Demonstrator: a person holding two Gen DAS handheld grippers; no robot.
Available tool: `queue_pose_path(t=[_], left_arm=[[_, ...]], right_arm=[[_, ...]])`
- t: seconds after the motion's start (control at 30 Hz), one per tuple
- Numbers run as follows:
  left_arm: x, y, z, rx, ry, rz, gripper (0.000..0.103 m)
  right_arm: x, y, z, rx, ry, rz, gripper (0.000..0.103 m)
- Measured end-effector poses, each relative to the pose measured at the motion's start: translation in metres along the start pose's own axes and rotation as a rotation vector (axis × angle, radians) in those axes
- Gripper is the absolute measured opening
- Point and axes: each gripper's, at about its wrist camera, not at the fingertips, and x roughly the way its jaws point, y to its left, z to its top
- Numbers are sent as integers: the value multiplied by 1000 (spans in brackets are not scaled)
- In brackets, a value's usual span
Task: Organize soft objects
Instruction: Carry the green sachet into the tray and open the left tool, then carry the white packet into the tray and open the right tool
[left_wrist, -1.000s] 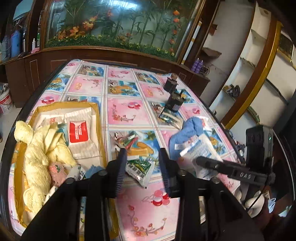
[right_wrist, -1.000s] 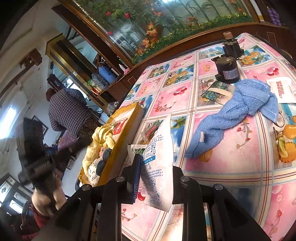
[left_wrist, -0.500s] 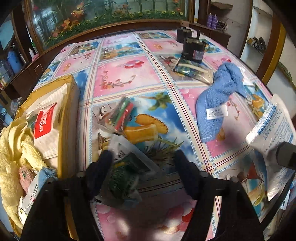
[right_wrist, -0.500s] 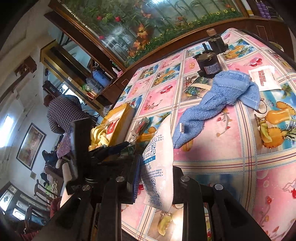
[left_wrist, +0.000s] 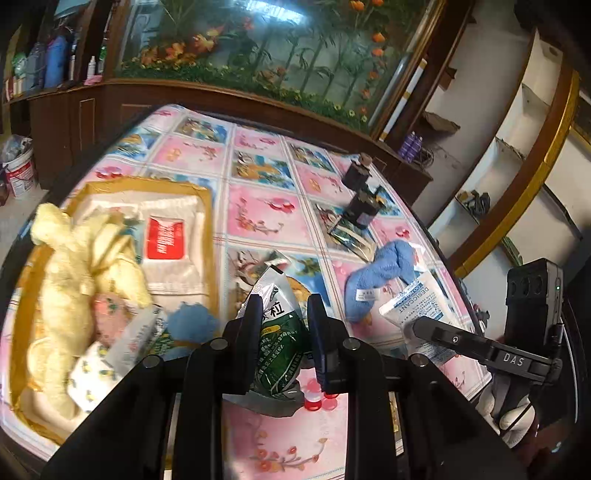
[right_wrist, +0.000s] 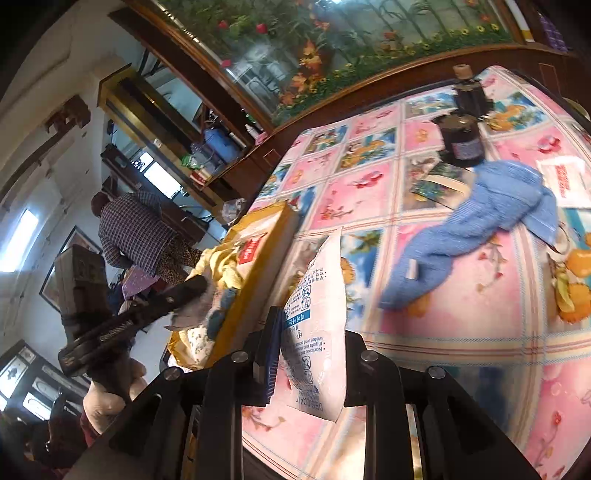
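Observation:
My left gripper (left_wrist: 282, 332) is shut on a green and silver packet (left_wrist: 281, 332), held just above the flowered tablecloth beside the yellow tray (left_wrist: 212, 229). The tray holds a cream plush toy (left_wrist: 70, 266), a red-labelled white pack (left_wrist: 166, 240) and other soft items. My right gripper (right_wrist: 310, 354) is shut on a white desiccant bag (right_wrist: 319, 306), also seen at the right in the left wrist view as the desiccant bag (left_wrist: 417, 302). A blue towel (right_wrist: 476, 225) lies crumpled on the table, the same blue towel (left_wrist: 380, 273) right of my left gripper.
Two dark bottles (right_wrist: 461, 140) stand at the far side of the table by a flat dark sachet (right_wrist: 436, 181). A white red-printed pack (right_wrist: 565, 177) lies right of the towel. A person in a checked shirt (right_wrist: 136, 232) stands beyond the tray. Shelves rise at the right.
My left gripper has closed on the green packet and lifted it off the table. The right gripper still holds the desiccant bag and has shifted a little toward the tray.

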Motion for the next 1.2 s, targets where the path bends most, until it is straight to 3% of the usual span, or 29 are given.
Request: queue_pose_path(t=[0.17, 0.37, 0.43, 0.5, 0.57, 0.77, 0.97, 1.03, 1.13, 1.2], left_arm=[[-33, 52, 0, -86, -51, 113, 22], [-31, 106, -22, -162, -8, 249, 24], [-24, 111, -26, -142, 11, 281, 29], [-21, 109, -28, -104, 14, 306, 53], [-25, 110, -29, -88, -6, 276, 62], [-42, 119, -28, -119, -46, 183, 62], [-53, 128, -31, -146, -64, 117, 62], [-57, 132, -32, -158, -77, 95, 62], [-65, 139, -33, -184, -108, 52, 67], [-69, 144, -33, -204, -126, 26, 69]], right_arm=[[25, 36, 13, -73, 24, 35, 24], [71, 79, 30, -147, 67, 53, 24], [89, 93, 38, -171, 79, 53, 24], [108, 108, 46, -196, 86, 41, 24], [129, 122, 55, -223, 93, 23, 24], [204, 149, 81, -252, 147, -17, 24], [278, 137, 102, -158, 266, -14, 27], [284, 129, 105, -130, 264, -67, 30], [266, 133, 108, -172, 174, -122, 32], [256, 147, 110, -223, 137, -110, 32]])
